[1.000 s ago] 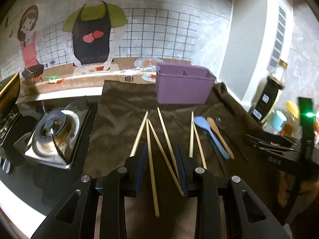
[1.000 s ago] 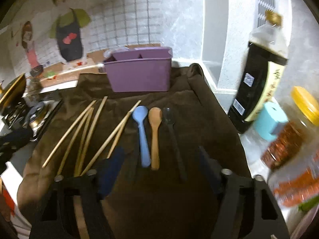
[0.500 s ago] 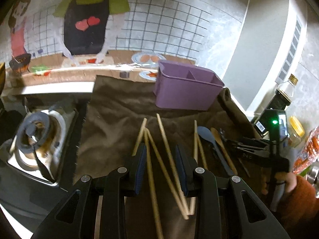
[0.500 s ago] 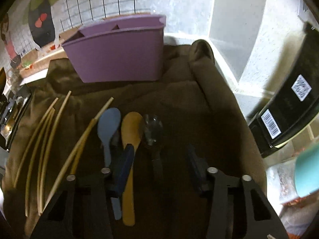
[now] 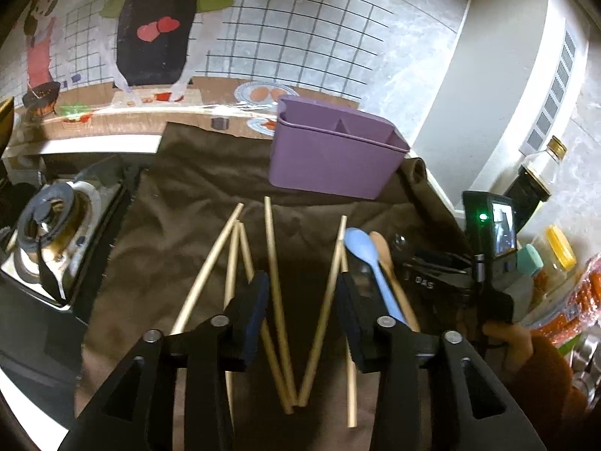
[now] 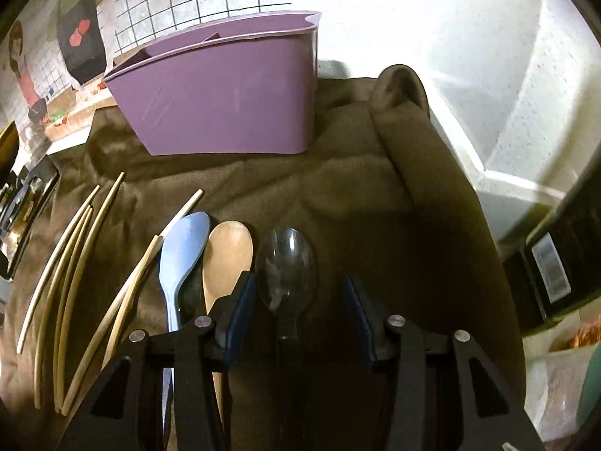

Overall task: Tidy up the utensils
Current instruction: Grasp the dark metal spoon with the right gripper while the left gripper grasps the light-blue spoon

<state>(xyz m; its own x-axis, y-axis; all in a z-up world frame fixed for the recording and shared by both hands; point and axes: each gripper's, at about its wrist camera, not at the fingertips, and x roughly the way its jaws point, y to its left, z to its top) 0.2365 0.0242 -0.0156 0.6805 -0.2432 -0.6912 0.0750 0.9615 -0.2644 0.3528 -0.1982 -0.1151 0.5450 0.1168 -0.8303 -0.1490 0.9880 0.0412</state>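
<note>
Right tool (image 6: 296, 312) closing around light, slick clear spoon (image 6: 287, 274), grab its thin neck; left tool (image 5: 302, 304) opening, empty, over stiff chopsticks (image 5: 276, 289).

Dim, warm light throughout. The wall (image 6: 432, 18) is blown out white in the right wrist view, perhaps by a lamp above. Heavy fisheye bending and dark vignetting are seen at edges; the brown cloth (image 5: 195, 203) is deeply shadowed.
</note>
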